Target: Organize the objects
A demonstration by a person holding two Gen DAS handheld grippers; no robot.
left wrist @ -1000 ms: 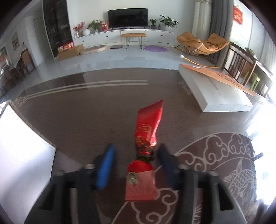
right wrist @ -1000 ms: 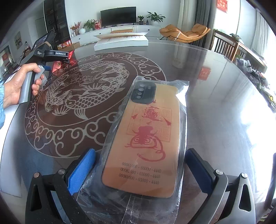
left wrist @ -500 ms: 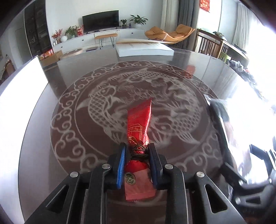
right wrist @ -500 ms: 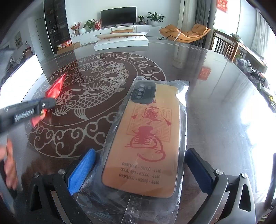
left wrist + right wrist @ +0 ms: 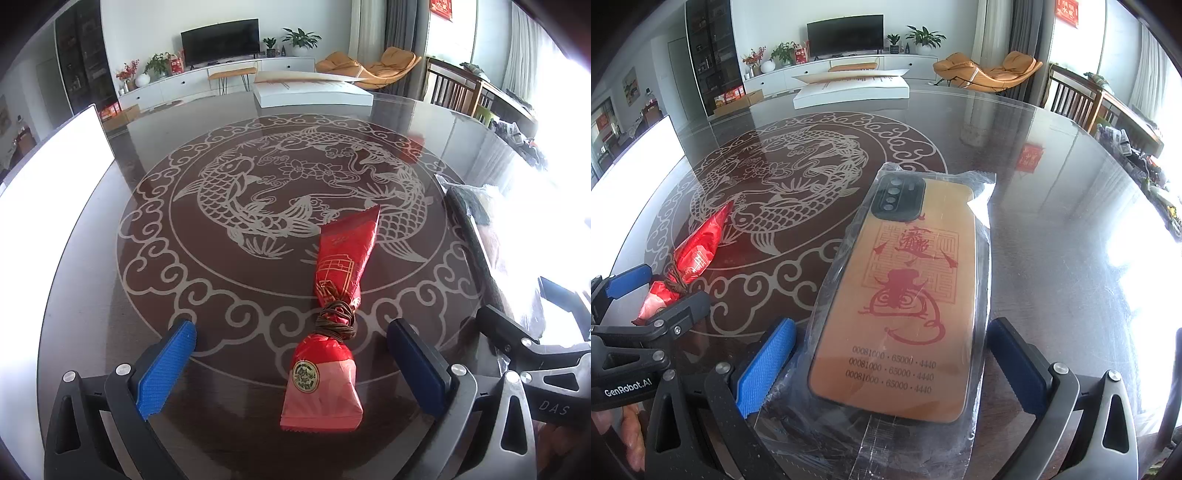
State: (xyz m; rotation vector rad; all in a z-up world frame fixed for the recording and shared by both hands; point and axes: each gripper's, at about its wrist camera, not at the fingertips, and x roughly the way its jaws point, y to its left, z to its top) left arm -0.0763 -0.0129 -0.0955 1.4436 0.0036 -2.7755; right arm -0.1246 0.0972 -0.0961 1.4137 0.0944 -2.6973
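1. At the far left of the glass-topped table [image 5: 461, 155], a white panel [image 5: 55, 177] stands along the edge, well apart from the carp medallion [image 5: 295, 192] etched under the glass. It plays no part yet, but a wide swing of either tool could clip it.

2. The left gripper [image 5: 291, 354] is opening, its blue pads [image 5: 166, 365] now spread wide and clear of the red wrapped candy [image 5: 332, 314], which lies on the glass between the jaws with its twine-tied neck in line with the pads. The likely slip here: pulling the tool straight back could let a finger catch the flared wrapper end and drag the light packet across the slick surface, undoing the placement.

3. In the right wrist view the candy lies just beside the left tool, near the bagged phone case [image 5: 905, 295] but not touching it. Any nudge could push the two together.

4. The right gripper [image 5: 890, 365] stands wide open around the orange phone case in its clear plastic bag, holding nothing; the near pad looks to rest against loose film, though contact is hard to confirm. Closing here risks pinching only the bag, so the case slides inside it or skates across the glass.

5. To the right, glare from the window washes out the table's edge, which makes judging room there unreliable.
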